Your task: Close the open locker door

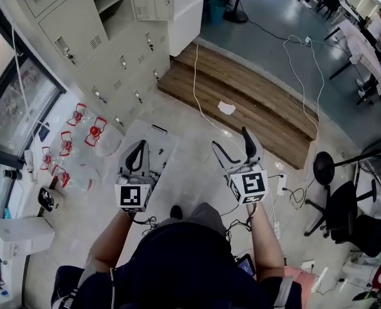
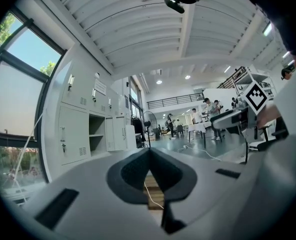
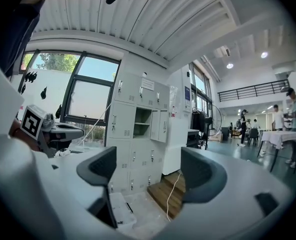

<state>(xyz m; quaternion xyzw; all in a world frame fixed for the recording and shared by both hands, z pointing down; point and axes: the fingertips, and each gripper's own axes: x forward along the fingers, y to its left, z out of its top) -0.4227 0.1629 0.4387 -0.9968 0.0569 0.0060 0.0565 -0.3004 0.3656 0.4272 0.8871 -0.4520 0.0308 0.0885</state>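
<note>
- Locker door: likely light, stiff sheet metal on hinges; push near its free edge, no grip needed.
- Right gripper open, left gripper closed, both empty.

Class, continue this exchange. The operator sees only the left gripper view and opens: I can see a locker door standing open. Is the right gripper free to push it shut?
Observer: Yes. The right gripper is open, with nothing between its jaws.
Operator: Is the floor ahead clear?
Observer: No. A white flat box lies on it before the lockers.
Operator: Anything else down there?
Observer: Red-and-clear items lie by the bottom lockers, left of the box.
</note>
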